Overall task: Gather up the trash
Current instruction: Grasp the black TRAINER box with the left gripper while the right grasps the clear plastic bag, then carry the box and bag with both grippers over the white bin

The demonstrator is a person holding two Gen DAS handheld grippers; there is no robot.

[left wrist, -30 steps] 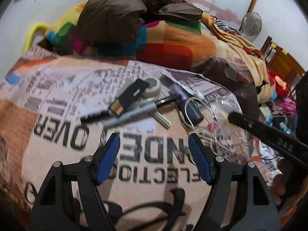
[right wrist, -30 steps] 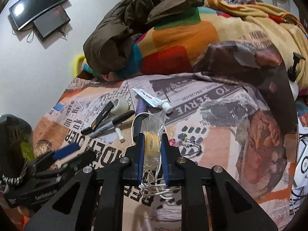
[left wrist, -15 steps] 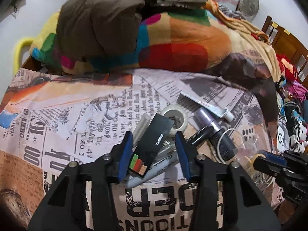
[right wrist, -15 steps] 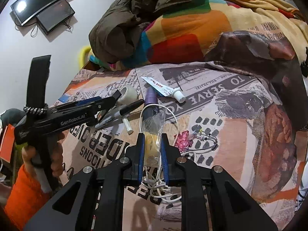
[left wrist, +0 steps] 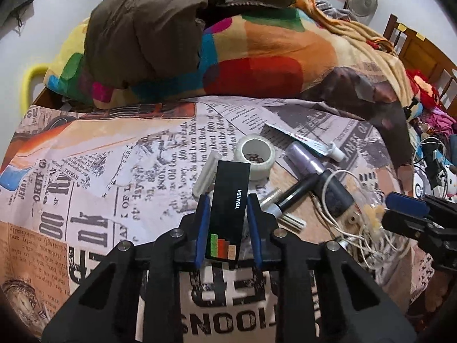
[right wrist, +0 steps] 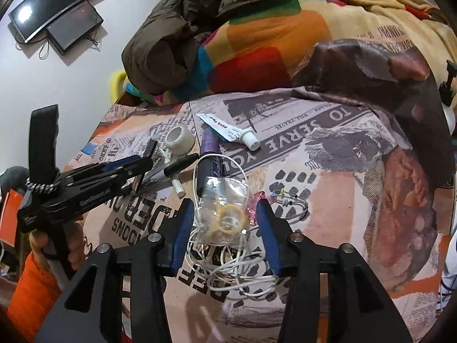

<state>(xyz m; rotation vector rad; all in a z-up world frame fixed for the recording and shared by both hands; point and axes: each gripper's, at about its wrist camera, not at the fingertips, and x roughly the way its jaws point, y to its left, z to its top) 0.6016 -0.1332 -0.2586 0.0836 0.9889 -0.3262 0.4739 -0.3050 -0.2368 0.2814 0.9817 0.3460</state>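
- Right now my left gripper (left wrist: 228,203) is closing its blue pads round a flat black card (left wrist: 228,211) printed "TRAINER"; the card sits between the jaws, and I cannot tell whether both pads press on it yet.
- Just beyond the card, on the newspaper-print bedspread (left wrist: 94,171), a roll of white tape (left wrist: 255,154) stands on its side, with a pale stick (left wrist: 206,175) to its left.
- Right of the tape lie a purple tube (left wrist: 307,160), a small white tube with a cap (left wrist: 314,144) and a black marker (left wrist: 291,197).
- My right gripper (right wrist: 225,214) is opening; a clear plastic bag (right wrist: 224,205) holding rubber bands lies between the spread jaws, the pads clear of it.
- Under the bag a tangle of white cable (right wrist: 228,265) rests on the bedspread.
- At the far side, a brown jacket (right wrist: 171,43) is heaped on a colourful blanket (right wrist: 271,37).
- A hand (right wrist: 38,244) in an orange sleeve grips the left tool's handle.
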